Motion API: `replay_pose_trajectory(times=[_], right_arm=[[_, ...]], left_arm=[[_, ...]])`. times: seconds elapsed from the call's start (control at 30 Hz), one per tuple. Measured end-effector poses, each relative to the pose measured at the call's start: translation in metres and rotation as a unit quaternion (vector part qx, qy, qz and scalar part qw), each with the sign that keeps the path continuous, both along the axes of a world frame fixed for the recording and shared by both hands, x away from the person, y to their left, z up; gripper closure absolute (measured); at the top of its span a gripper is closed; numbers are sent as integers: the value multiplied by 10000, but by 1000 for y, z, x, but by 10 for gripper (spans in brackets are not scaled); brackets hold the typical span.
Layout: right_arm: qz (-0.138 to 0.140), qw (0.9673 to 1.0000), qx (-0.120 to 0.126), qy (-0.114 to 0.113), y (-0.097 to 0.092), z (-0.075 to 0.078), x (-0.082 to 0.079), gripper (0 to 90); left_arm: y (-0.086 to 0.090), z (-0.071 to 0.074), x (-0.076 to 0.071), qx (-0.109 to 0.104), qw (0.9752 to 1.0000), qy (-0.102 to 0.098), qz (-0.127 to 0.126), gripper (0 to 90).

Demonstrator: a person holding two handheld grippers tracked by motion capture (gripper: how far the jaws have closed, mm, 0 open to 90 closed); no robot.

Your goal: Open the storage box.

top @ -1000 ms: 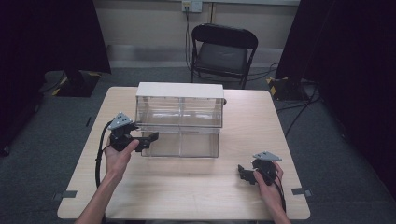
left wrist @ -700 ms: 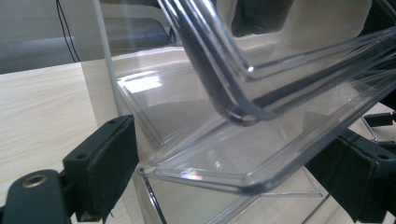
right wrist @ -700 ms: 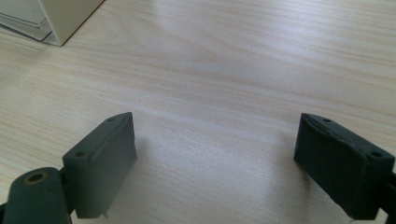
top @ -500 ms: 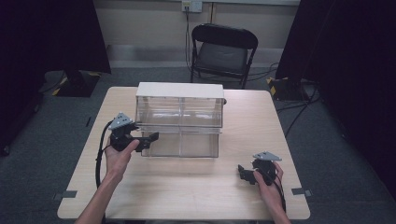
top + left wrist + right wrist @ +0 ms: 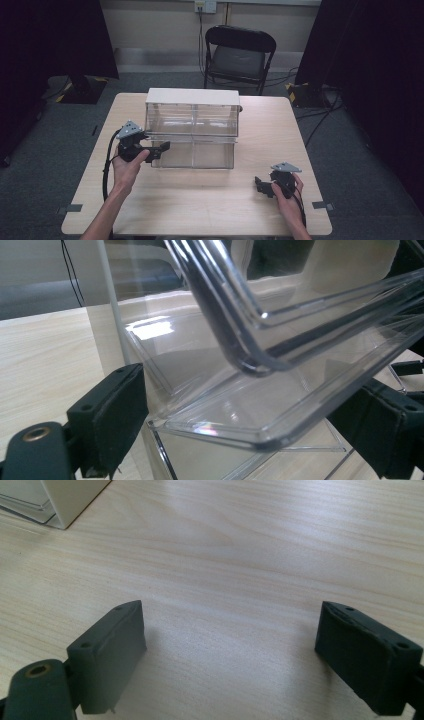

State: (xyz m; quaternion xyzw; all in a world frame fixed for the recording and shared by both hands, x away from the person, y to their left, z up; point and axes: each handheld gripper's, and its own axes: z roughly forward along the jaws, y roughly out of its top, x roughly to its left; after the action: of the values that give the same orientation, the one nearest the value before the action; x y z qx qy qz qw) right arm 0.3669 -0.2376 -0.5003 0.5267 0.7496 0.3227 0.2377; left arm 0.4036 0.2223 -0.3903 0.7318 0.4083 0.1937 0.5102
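1. Clear drawer [image 5: 192,152], pulled partway out of the white-topped drawer cabinet [image 5: 192,115], has its front corner between the left gripper [image 5: 159,148] jaws.
2. Those jaws stand apart, unclamped.
3. Right gripper [image 5: 261,185] jaws gape over bare table [image 5: 210,205].

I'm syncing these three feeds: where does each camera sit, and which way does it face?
High view: above the table, looking forward and down; forearms, left gripper, right gripper.
Left gripper view: on the left gripper, its jaws flanking the clear drawer.
Right gripper view: on the right gripper, facing bare tabletop.
Shared: the drawer unit and table.
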Motion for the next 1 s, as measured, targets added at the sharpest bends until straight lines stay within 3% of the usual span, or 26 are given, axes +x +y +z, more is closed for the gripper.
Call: replay_pose_trajectory(times=[1.0], right_arm=[[0, 10000, 0, 0, 0, 0, 0, 120]], left_arm=[[0, -1, 1, -68, 10000, 14, 16, 108]])
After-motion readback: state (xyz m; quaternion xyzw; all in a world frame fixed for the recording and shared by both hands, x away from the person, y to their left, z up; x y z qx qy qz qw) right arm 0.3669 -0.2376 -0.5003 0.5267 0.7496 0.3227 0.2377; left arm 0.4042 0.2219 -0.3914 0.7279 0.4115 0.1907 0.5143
